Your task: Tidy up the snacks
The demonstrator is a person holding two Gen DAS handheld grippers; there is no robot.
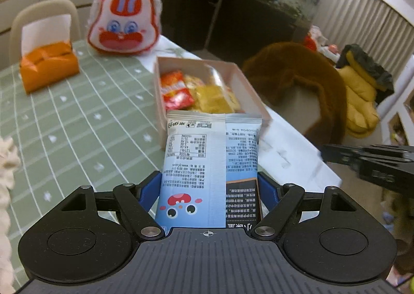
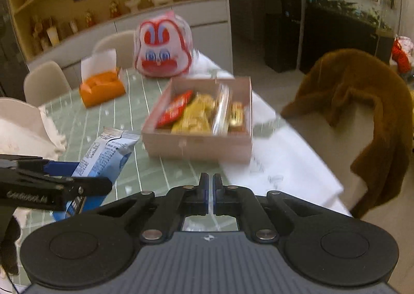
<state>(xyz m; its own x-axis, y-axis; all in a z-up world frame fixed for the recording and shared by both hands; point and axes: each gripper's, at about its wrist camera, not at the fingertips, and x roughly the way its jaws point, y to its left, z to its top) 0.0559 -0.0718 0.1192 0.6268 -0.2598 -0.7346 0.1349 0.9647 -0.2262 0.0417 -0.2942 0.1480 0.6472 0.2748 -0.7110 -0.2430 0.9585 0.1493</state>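
My left gripper (image 1: 211,185) is shut on a blue and white snack packet (image 1: 211,162), held above the table just short of the pink cardboard box (image 1: 248,92). The box holds a red packet (image 1: 176,92) and yellow snacks (image 1: 214,98). In the right wrist view the same packet (image 2: 103,156) sticks out of the left gripper (image 2: 64,180) at the lower left, to the left of the box (image 2: 199,149). My right gripper (image 2: 210,190) is shut and empty, hovering above the table in front of the box.
An orange tissue box (image 1: 47,66) and a red and white rabbit bag (image 1: 124,22) stand at the far side of the green checked tablecloth (image 1: 77,125). A chair draped with a brown fur coat (image 2: 362,102) stands right of the table. A white cloth (image 2: 279,164) covers the table's right edge.
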